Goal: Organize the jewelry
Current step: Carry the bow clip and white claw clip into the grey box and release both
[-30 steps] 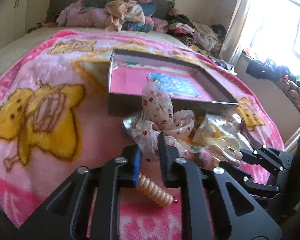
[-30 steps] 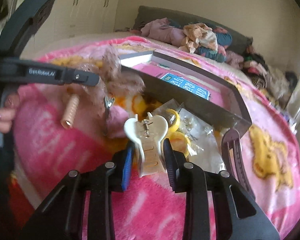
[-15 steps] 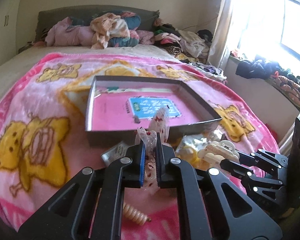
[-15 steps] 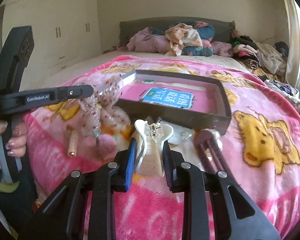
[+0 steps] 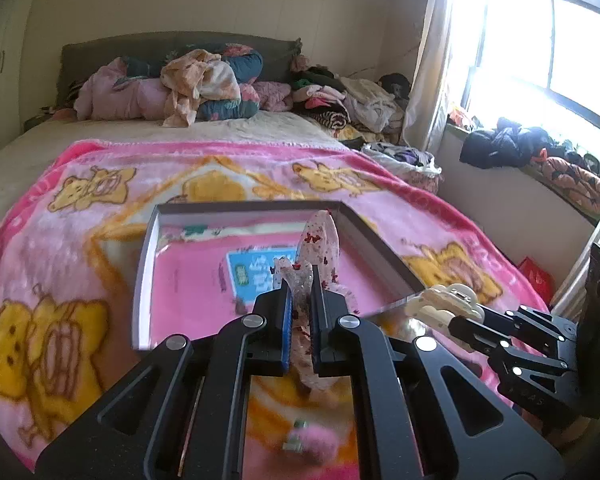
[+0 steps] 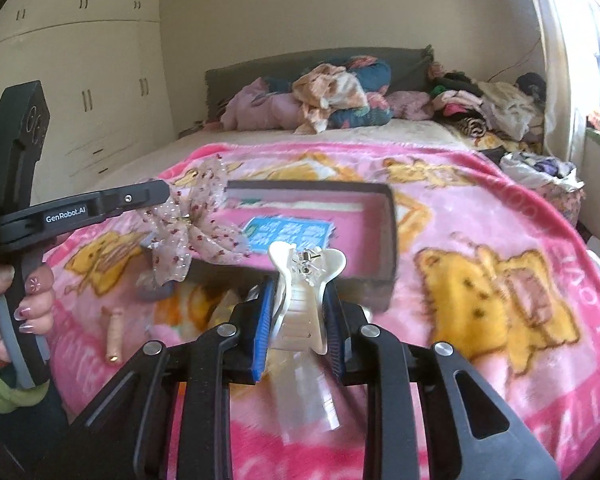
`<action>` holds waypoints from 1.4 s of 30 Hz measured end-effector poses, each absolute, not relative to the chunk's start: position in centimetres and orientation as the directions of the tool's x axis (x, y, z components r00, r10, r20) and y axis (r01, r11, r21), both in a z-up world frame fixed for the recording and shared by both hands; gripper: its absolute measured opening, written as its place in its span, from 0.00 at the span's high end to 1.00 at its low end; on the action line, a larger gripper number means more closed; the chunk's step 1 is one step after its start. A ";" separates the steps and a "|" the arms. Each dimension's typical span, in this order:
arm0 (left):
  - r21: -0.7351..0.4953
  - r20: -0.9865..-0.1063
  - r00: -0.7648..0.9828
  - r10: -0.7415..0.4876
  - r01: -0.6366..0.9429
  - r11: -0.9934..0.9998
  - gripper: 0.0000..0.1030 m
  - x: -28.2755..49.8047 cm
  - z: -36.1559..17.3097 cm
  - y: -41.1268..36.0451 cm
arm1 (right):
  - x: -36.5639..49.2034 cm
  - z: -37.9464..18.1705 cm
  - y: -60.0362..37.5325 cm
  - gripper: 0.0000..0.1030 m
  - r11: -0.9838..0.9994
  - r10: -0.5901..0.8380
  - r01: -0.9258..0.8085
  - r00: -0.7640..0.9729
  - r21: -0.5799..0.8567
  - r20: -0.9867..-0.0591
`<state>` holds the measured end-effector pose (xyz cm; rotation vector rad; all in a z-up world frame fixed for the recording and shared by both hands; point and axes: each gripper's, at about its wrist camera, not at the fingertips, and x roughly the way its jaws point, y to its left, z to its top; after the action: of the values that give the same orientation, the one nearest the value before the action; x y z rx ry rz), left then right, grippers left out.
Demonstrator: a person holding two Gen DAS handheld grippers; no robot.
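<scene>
Your left gripper [image 5: 300,308] is clenched on the sheer bow [image 5: 320,240], held over the near part of the open box [image 5: 144,264]. Your right gripper [image 6: 298,312] grasps the cream claw clip [image 6: 304,300], just short of the box's near wall. The pile below is blurred — items can't be told apart. Bare pink blanket [image 6: 500,220] lies to the right.

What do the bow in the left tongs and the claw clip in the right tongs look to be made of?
The bow looks like sheer, stiff organza or mesh fabric: the blanket shows through it, with small red specks and a slight glitter. The claw clip looks like glossy cream plastic, smooth and moulded, with a small metal spring at its hinge; it could be acetate or resin.
</scene>
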<state>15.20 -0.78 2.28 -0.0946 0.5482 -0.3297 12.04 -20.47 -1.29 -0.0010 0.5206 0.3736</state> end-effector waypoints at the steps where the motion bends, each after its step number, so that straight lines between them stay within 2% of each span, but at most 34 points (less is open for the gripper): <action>1: -0.173 -0.490 0.807 -0.329 0.280 0.944 0.98 15.8 2.6 -1.0 | 12.4 -1.0 -20.8 0.77 0.936 0.342 -0.340 0.808 0.094 -0.480; 13: -0.147 -0.495 0.829 -0.259 0.214 0.966 0.98 21.5 3.3 -1.3 | 17.6 0.6 -22.1 0.77 0.952 0.298 -0.296 0.838 0.078 -0.457; 27: -0.149 -0.623 0.760 -0.187 0.120 0.982 0.98 26.2 -1.4 1.2 | 24.6 -1.4 -18.5 0.77 0.939 0.319 -0.336 0.787 0.068 -0.528; 36: -0.113 -0.679 0.721 -0.141 0.087 0.990 0.98 26.2 -3.9 2.4 | 26.5 -4.0 -18.2 0.77 0.954 0.271 -0.294 0.761 0.060 -0.590; 42: -0.112 -0.676 0.723 -0.139 0.085 0.990 0.83 25.9 -4.0 2.4 | 26.2 -5.1 -18.3 0.77 0.959 0.254 -0.279 0.755 0.054 -0.604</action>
<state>25.91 2.43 -4.04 -0.0755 0.7524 -0.1234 26.23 -18.33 -5.07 -0.0404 0.6526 0.2909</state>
